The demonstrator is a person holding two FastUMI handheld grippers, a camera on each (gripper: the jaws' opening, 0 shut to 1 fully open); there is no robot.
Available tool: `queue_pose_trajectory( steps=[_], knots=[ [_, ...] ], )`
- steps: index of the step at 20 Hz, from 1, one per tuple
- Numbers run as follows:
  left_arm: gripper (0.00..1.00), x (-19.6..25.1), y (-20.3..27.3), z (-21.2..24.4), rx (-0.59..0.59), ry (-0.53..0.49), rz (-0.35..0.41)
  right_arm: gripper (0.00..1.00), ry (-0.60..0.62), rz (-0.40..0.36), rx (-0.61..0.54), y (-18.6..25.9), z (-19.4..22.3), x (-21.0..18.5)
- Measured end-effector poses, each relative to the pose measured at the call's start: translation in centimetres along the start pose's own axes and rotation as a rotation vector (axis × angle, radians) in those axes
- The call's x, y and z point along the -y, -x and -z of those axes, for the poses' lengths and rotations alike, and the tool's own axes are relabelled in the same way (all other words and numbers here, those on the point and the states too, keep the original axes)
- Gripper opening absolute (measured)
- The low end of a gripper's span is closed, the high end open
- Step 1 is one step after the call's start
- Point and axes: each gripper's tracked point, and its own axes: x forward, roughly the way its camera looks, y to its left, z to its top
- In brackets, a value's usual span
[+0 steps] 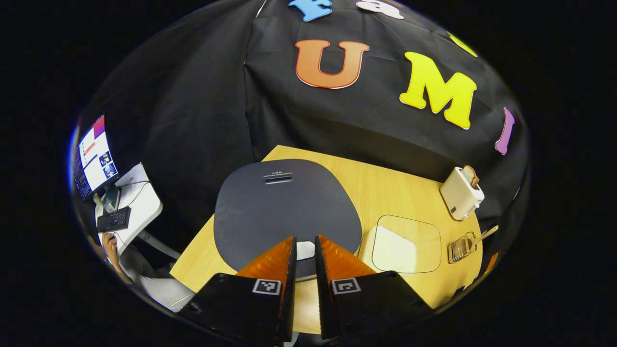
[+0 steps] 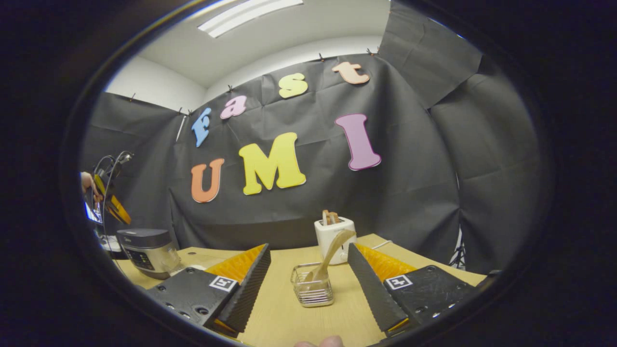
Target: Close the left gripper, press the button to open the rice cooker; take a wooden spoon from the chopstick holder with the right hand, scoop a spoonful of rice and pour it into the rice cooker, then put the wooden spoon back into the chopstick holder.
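Observation:
From above, the rice cooker's dark grey lid is down, and its pale button shows in the narrow slit between my fingers. My left gripper hovers just over that button, shut with nothing held. The same cooker stands at the far left of the right gripper view, with the left gripper and a hand above it. My right gripper is open, facing the clear chopstick holder a short way ahead. The wooden spoon leans in the holder. A clear tub of white rice sits right of the cooker.
A white toaster with bread stands behind the holder, near the wooden table's far edge. The holder and toaster are at the table's right end. Off the table's left are a monitor, a keyboard and a seated person.

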Motion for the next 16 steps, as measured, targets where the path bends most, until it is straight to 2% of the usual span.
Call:
queue_pose_trajectory(
  steps=[4, 6, 8, 10, 12, 15, 16],
  knots=[
    [0.08, -0.6, -1.2, 0.6, -0.044, 0.013, -0.044, 0.95, -0.006, -0.001, -0.002, -0.2, 0.3, 0.5],
    [0.04, -1.0, -1.7, 1.5, -0.078, 0.013, -0.067, 0.95, -0.016, 0.005, -0.006, -0.4, 0.5, 1.1],
    [0.03, -1.3, -2.3, 1.4, -0.066, 0.003, -0.084, 0.95, -0.026, 0.010, -0.007, -0.6, 0.6, 1.4],
    [0.03, -1.0, -2.1, 2.0, -0.071, 0.037, -0.090, 0.95, -0.040, 0.010, -0.011, -0.8, 0.9, 1.6],
    [0.04, -1.1, -2.5, 2.4, -0.055, 0.015, -0.070, 0.95, -0.062, 0.001, -0.019, -1.1, 1.5, 1.3],
    [0.03, -1.2, -2.0, 2.1, -0.028, 0.046, -0.047, 0.95, -0.068, -0.011, -0.053, -1.6, 2.8, 1.0],
    [0.07, -1.2, -2.0, 1.9, -0.027, 0.054, -0.045, 0.95, -0.068, -0.017, -0.058, -1.7, 2.7, 0.9]
  ],
)
